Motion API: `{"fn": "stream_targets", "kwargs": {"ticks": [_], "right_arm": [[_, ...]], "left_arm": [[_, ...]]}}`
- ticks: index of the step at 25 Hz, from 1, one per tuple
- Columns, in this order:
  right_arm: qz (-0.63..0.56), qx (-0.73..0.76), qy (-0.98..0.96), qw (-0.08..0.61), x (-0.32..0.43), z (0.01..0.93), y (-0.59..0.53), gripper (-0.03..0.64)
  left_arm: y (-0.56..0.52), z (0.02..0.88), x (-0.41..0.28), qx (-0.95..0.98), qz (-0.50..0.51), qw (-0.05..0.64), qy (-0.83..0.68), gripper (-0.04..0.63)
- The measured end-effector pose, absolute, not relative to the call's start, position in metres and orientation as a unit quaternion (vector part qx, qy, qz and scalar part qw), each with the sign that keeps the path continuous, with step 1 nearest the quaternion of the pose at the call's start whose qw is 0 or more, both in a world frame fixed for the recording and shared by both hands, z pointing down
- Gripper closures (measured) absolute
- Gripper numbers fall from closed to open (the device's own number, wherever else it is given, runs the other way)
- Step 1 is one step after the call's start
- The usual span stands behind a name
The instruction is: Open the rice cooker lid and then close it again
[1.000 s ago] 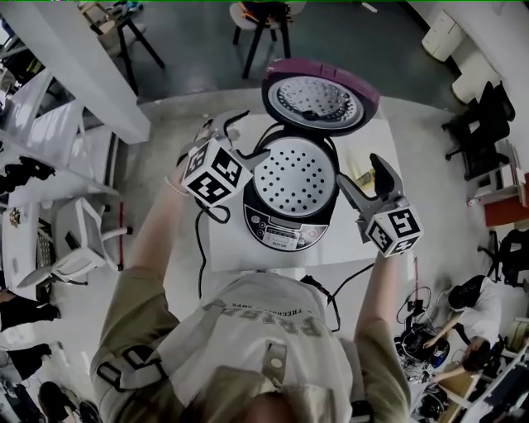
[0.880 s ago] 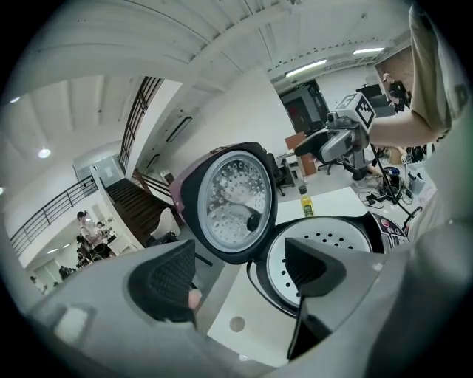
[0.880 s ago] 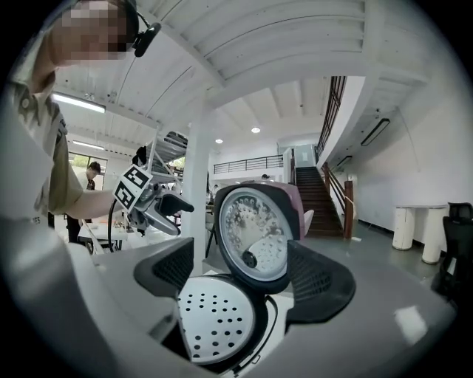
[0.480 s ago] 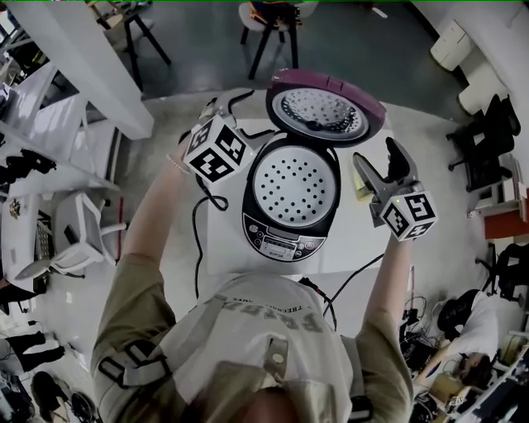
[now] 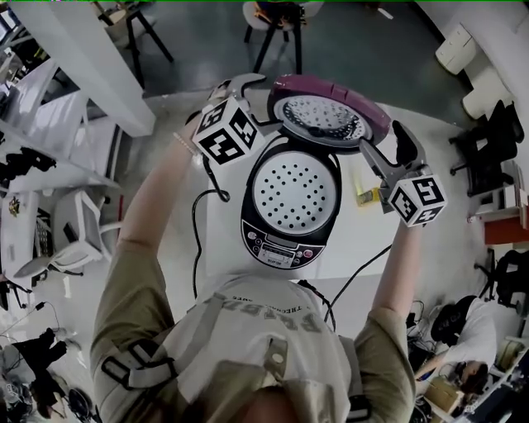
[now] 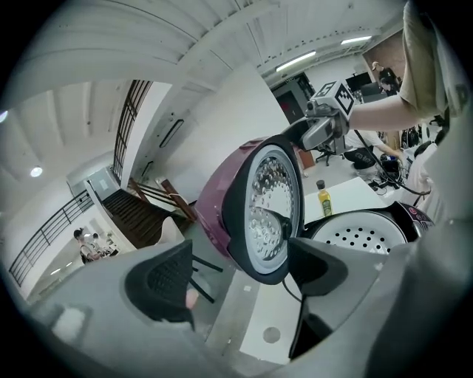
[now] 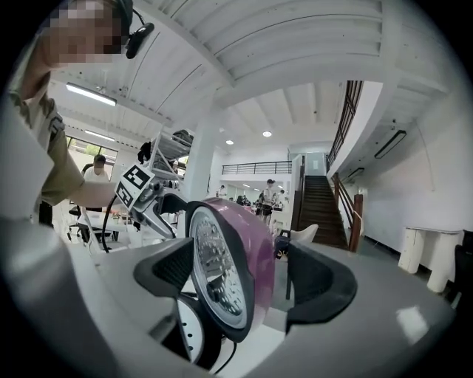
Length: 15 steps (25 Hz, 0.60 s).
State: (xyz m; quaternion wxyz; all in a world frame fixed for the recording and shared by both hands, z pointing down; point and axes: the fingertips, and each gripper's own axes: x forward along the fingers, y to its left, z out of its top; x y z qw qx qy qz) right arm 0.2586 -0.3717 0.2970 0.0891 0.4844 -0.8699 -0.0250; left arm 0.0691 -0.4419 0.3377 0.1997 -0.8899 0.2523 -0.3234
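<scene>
The rice cooker [image 5: 289, 198] stands on a white table [image 5: 227, 248] with its perforated inner tray showing. Its purple lid [image 5: 326, 111] is raised at the back. My left gripper [image 5: 263, 101] is at the lid's left edge, and its jaws are opening. In the left gripper view the lid's rim [image 6: 259, 214] lies in line between the two pads [image 6: 166, 280], which do not press on it. My right gripper [image 5: 386, 142] stands open at the lid's right edge. In the right gripper view the lid [image 7: 229, 258] sits between the pads [image 7: 314, 284] with a gap on each side.
A small yellow bottle [image 5: 364, 194] stands on the table right of the cooker. A black cable [image 5: 198, 240] hangs off the table's left edge. Stools [image 5: 273, 25] stand beyond the table, a white chair [image 5: 83, 240] at the left. A person [image 5: 475, 318] sits low right.
Both grippers have moved away from me and upward, from beside the cooker's body to either side of the raised lid. The lid stays up.
</scene>
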Motion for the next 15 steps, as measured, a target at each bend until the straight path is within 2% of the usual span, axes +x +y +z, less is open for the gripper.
{"fn": "stream_targets", "kwargs": {"ticks": [15], "right_arm": [[-0.019,0.442,-0.889,0.117,0.240,0.306,-0.391,0.233]], "left_arm": [[-0.454,0.346,0.092,-0.886,-0.352,0.219,0.209,0.178]]}}
